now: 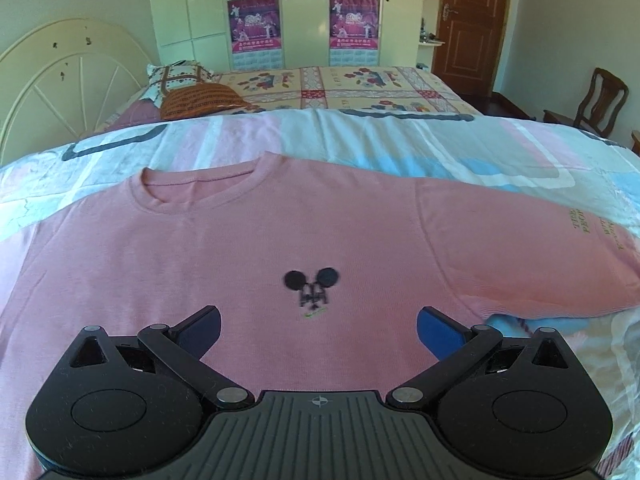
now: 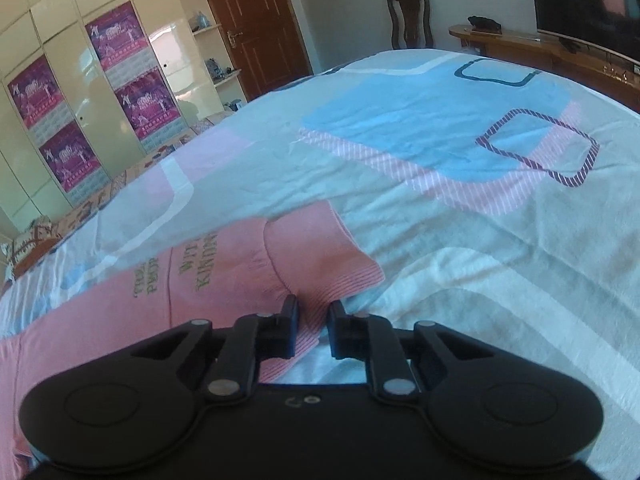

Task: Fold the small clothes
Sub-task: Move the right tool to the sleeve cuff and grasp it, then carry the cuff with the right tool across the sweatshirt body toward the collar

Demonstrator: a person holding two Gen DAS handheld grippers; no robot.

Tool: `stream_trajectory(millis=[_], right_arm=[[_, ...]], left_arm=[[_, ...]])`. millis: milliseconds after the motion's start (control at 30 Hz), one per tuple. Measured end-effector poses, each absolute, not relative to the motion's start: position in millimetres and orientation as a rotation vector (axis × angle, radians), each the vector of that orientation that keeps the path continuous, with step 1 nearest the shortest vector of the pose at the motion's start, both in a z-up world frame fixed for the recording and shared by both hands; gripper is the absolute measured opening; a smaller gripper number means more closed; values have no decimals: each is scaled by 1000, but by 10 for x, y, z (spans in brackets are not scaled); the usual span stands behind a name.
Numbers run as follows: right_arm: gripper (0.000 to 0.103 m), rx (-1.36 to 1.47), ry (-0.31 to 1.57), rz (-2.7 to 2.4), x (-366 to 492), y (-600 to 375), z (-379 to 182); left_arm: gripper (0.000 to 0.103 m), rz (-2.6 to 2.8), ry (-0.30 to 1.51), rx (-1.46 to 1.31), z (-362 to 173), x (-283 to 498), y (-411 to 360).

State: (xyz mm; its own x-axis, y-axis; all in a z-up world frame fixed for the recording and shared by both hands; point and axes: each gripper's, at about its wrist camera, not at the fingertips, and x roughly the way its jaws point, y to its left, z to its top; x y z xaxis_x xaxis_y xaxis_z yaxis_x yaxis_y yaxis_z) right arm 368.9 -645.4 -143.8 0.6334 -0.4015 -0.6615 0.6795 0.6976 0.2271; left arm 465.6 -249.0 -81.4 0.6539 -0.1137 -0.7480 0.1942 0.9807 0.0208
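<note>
Left wrist view first: the left gripper (image 1: 318,330) hangs low over the chest of a pink sweatshirt (image 1: 224,248), blue pads spread wide, nothing between them. Just beyond the fingertips sits a small black mouse-ear print (image 1: 311,286), then the round collar (image 1: 200,186) further up. The sweatshirt lies flat, front side up, on a pastel bedsheet (image 1: 360,148) with blue and pink blocks, one sleeve (image 1: 540,252) running off to the right with lettering on it.

Over to the right wrist view: the right gripper (image 2: 313,322) is down at the end of that sleeve, jaws drawn in narrow with the ribbed cuff (image 2: 336,268) bunched between them. Whether the pads truly pinch the fabric I cannot tell, as a slim gap still shows.

Further back, a patchwork quilt (image 1: 360,88) and a pillow (image 1: 180,76) by the cream headboard (image 1: 60,80). At the far wall, a pale wardrobe (image 1: 192,8) with purple posters (image 1: 254,24), a brown door (image 1: 472,20) and a wooden chair (image 1: 600,100).
</note>
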Motion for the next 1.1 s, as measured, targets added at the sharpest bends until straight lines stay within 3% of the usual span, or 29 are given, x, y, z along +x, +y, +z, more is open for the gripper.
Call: stream_trajectory(millis=[467,800,1100], right_arm=[[9,324,573,-604,4004,-5809,-1017],[8,128,561,-269,4855,-4020,-761],[7,-50,652,87,5399,-2128,-1064]], left_arm=[[103,-77,849,59,-974,4904,-1233],[103,14,808,4,-1058,5032,-54],[103,61,818,-50,-1208,5013,835]])
